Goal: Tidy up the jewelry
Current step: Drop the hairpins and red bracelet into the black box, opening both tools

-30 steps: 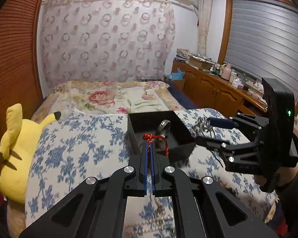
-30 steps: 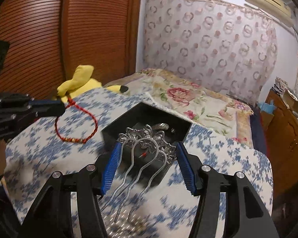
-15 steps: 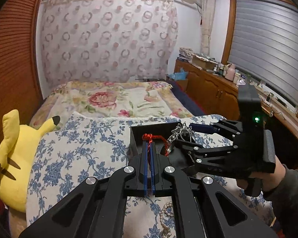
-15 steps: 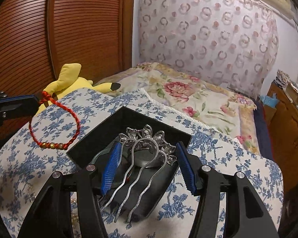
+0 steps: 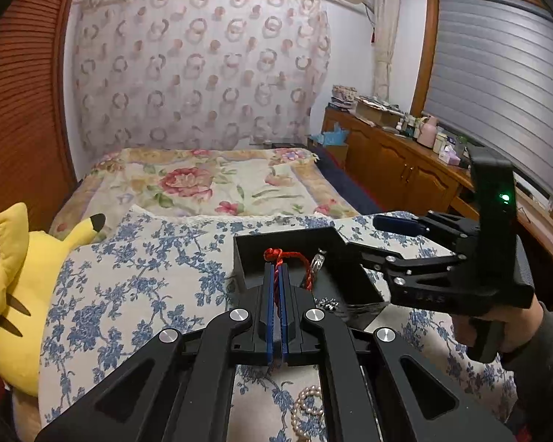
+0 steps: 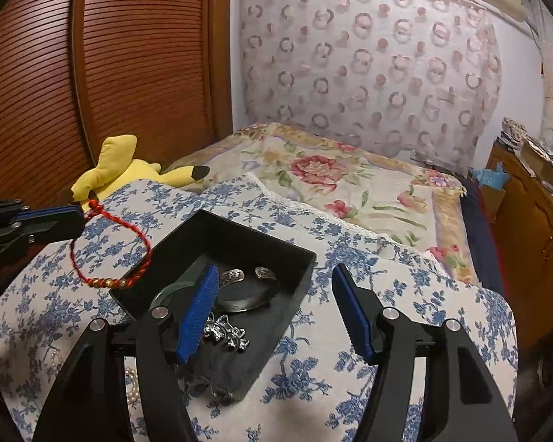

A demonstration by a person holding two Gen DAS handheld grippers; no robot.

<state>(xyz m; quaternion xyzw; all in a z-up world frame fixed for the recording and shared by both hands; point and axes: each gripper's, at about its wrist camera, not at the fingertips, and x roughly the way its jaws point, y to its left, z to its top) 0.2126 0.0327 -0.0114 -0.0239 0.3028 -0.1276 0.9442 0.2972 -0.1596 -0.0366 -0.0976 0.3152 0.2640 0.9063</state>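
Two claws work over one black tray. Left claw [image 5: 275, 276]: jaws pressed together on the knot of a red cord bracelet [image 6: 110, 254], whose loop hangs free below the tips, beads lowest. From this claw the tray [image 5: 284, 237] lies straight ahead and just below; in the right wrist view the loop hangs beside the tray's near-left wall, outside it, not yet over the floor. Right claw [image 6: 276, 313]: jaws opening, nothing between the pads; the silver hair comb [image 6: 226, 333] lies under its left finger, on the near part of the tray, apparently released there. Further into the tray rest a dark disc and two small silver pieces, well short of the far wall. Outward again, a pearl strand [image 5: 308, 405] lies on the blue-flowered cloth behind the left claw. Judgement: the left claw is the one to act; the bracelet needs carrying forward over the wall, toward the bare far-left corner, before the jaws part. The right claw crowds the tray's near side.
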